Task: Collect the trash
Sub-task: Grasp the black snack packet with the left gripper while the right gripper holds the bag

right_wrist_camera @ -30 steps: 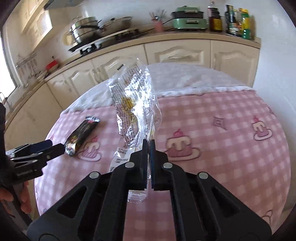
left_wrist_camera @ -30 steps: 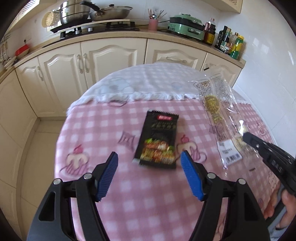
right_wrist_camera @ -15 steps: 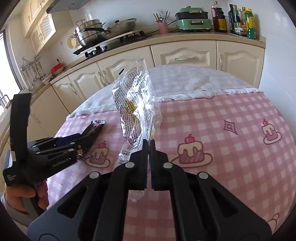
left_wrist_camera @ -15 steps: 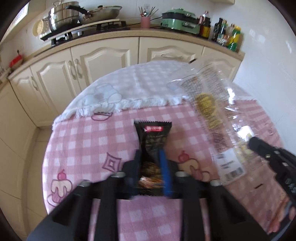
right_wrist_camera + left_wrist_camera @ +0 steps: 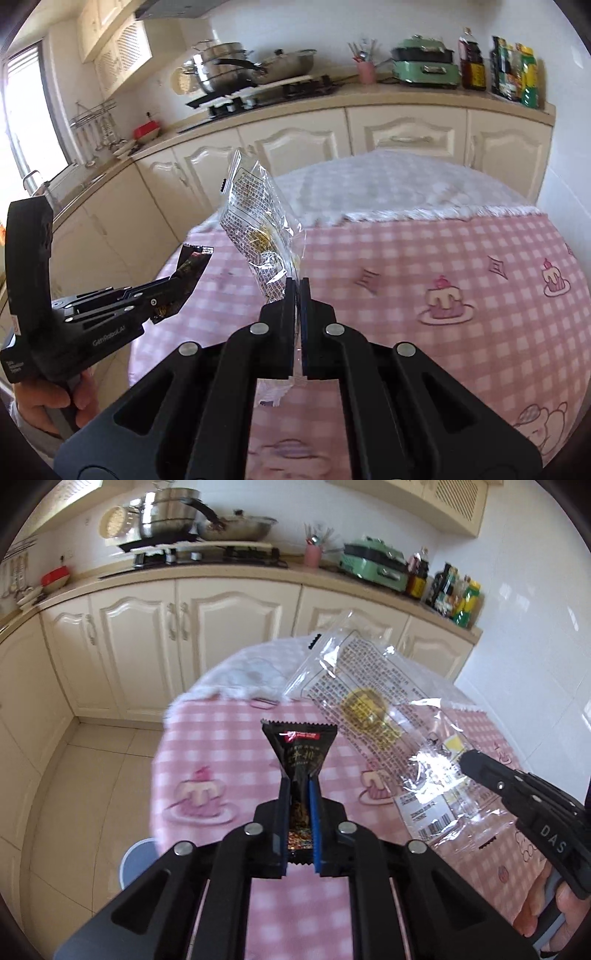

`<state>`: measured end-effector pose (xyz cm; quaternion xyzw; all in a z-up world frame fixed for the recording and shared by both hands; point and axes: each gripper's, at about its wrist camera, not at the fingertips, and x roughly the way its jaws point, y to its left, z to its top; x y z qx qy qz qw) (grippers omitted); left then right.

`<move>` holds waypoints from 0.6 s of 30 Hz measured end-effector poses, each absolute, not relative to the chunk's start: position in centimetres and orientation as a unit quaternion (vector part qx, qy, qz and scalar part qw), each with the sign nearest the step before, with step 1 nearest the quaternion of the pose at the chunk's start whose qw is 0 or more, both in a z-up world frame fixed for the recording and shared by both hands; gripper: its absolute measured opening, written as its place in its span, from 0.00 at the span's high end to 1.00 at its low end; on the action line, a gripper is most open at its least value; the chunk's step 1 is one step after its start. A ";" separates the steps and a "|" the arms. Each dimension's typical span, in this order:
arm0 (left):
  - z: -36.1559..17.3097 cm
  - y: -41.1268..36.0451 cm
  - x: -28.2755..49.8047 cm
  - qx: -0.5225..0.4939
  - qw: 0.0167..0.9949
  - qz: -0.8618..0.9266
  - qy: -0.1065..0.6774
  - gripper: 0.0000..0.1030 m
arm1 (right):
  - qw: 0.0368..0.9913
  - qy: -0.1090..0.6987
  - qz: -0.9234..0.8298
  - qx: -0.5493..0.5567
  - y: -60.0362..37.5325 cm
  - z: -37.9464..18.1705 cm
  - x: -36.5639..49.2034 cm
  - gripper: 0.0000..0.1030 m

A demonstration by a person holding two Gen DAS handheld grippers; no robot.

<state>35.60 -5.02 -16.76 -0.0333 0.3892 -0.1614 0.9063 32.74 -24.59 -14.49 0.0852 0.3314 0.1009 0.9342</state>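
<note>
Left wrist view: left gripper [image 5: 299, 794] jaws, just closing, clench the black packet [image 5: 301, 753], lifted above the counter [image 5: 221, 746]. Right gripper [image 5: 298, 291] jaws pinch the clear wrapper [image 5: 255, 221], upright.

The black snack wrapper [image 5: 301, 764] stands upright off the pink checked counter [image 5: 207, 746], pinched narrow at its lower half, its serrated top edge flaring toward twelve o'clock. At its two o'clock hangs the clear crinkled plastic wrapper [image 5: 373, 705], printed with text and a yellow patch, also lifted.
</note>
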 end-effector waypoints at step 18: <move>-23.0 19.3 29.6 -0.141 0.897 0.007 0.418 0.92 | 0.864 0.416 0.283 -0.015 2.5 -20.6 33.5 0.98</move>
